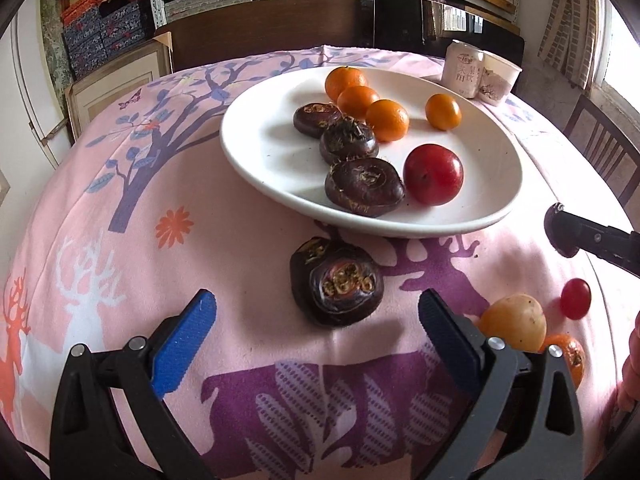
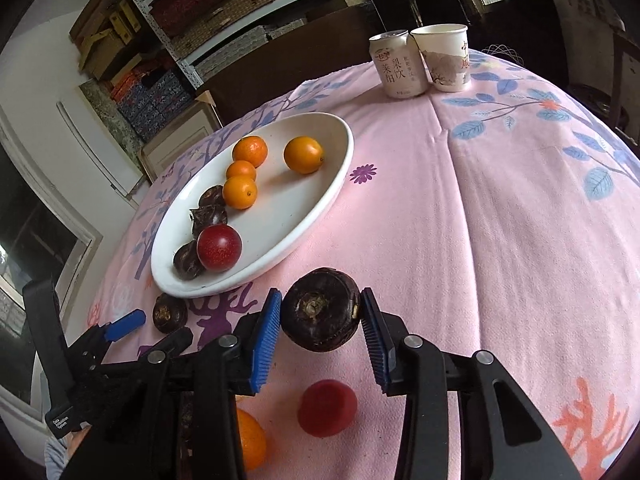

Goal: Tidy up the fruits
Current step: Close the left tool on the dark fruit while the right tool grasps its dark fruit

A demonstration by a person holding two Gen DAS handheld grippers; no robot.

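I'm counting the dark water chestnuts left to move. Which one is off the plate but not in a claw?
The water chestnut lying on the pink cloth before the white plate, between the open left claw fingers. Three are plated; the right claw grips another.

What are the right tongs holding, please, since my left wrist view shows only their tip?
Observer: The right tongs are shut on a dark chestnut.
Operator: Thank you. Is anything lying under them?
Observer: Yes, a red fruit lies on the cloth, just behind the tips and below them in the right wrist view.
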